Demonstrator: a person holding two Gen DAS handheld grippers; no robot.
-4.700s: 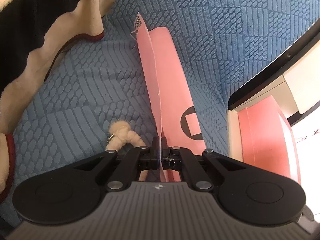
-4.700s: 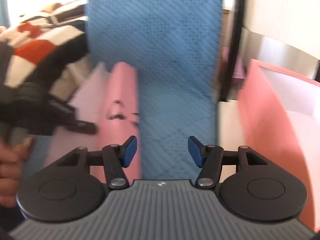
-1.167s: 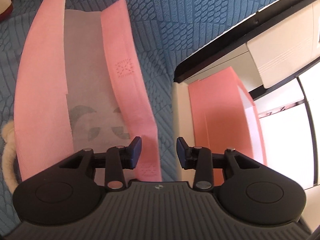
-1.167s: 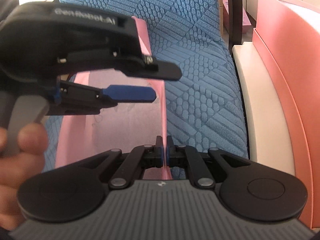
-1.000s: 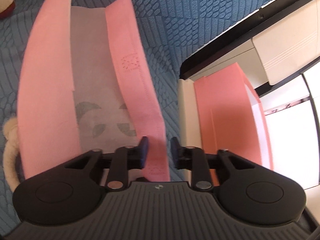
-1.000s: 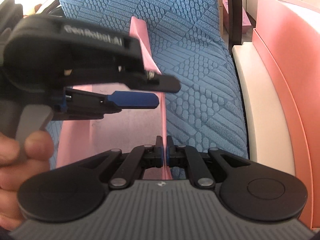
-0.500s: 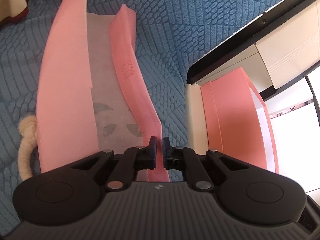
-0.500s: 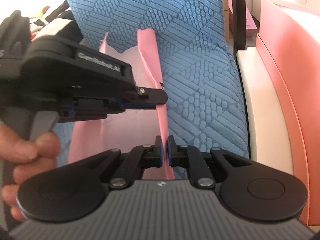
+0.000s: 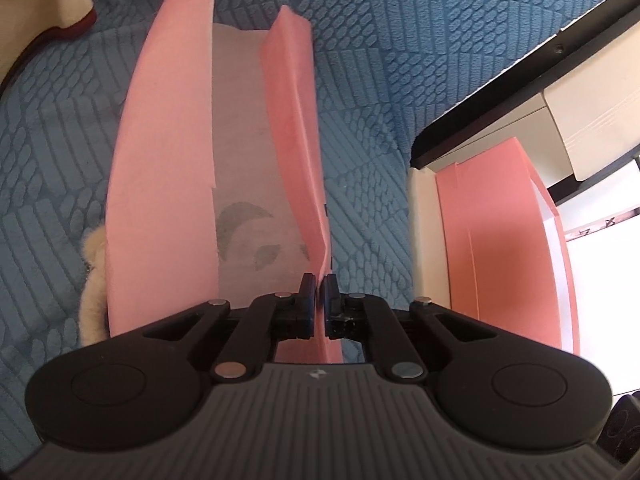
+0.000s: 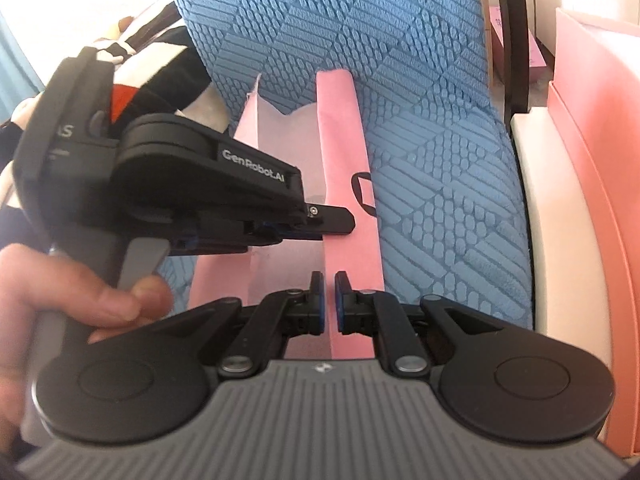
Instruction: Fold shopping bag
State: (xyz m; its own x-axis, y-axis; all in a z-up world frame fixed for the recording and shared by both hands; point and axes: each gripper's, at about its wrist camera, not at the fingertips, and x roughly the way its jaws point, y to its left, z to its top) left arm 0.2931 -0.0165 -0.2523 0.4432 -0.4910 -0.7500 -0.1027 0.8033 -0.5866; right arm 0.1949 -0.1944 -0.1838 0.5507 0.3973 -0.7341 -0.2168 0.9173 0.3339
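Left wrist view shows the pink shopping bag (image 9: pixel 164 152) lying flat on the blue quilted cover (image 9: pixel 400 60), the left gripper (image 9: pixel 319 294) clamped on its raised side flap, likely to fold it inward. The right gripper (image 10: pixel 329 298) pinches the same flap nearer its end. "GenRobot.AI" reads on the left gripper's body.

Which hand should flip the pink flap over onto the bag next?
Probably the left. The left gripper pinches the raised flap of the bag firmly, farther along its edge. The right gripper also straddles it, nearer the end, and could follow along.
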